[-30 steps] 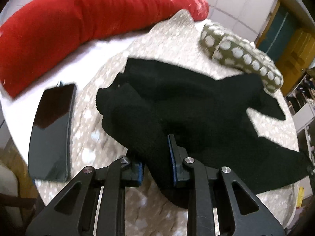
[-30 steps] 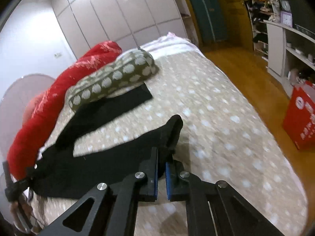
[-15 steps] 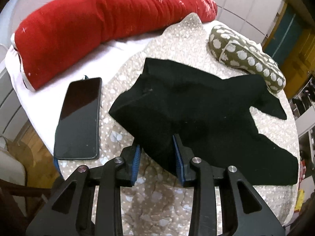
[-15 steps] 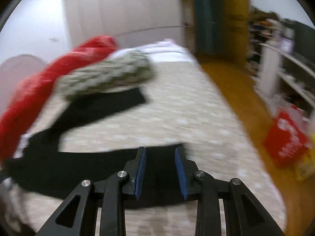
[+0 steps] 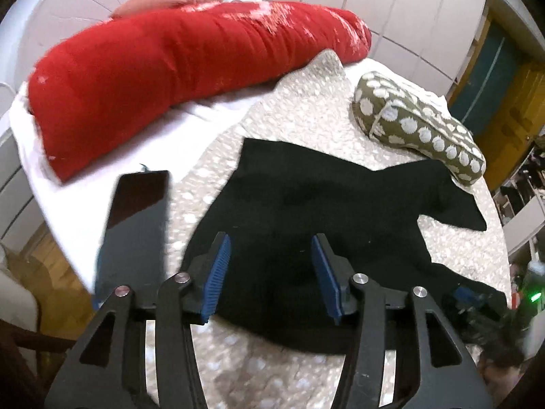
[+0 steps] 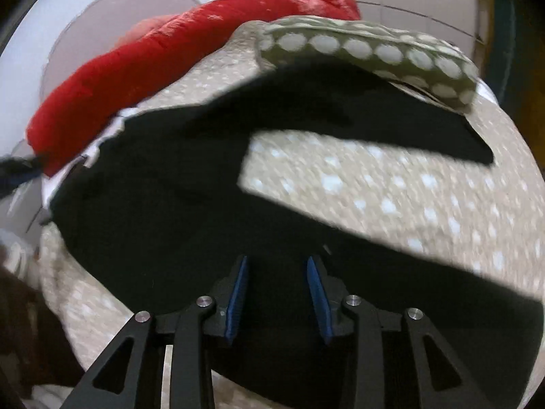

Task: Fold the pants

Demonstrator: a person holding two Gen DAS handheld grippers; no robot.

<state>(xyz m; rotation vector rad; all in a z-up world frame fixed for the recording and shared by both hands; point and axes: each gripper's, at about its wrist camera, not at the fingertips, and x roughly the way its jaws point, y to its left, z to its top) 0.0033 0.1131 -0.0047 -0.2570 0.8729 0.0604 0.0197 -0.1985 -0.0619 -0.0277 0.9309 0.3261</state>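
Black pants point(image 5: 323, 197) lie spread on the beige dotted bedspread point(image 5: 306, 119), legs splayed apart toward the right. My left gripper point(image 5: 269, 238) hovers just above the waist end. Its jaws are opening, and the blue pads point(image 5: 218, 269) stand apart over the cloth without pressing it. In the right wrist view the pants point(image 6: 170, 187) fill the middle. My right gripper point(image 6: 276, 260) sits over the near leg close to the crotch. Its jaws are also opening, with cloth beneath them but nothing pinched.
A long red bolster point(image 5: 187, 68) lies along the far side on a white sheet. An olive pillow with white dots point(image 5: 419, 129) rests on the far leg's upper edge. A dark phone point(image 5: 136, 225) lies left of the waist, near the bed's edge.
Both grippers let go of the pants and their jaws widened. The left one lifted off the waist, which now lies flat. The right one swung from the leg's end toward the crotch, rolling.
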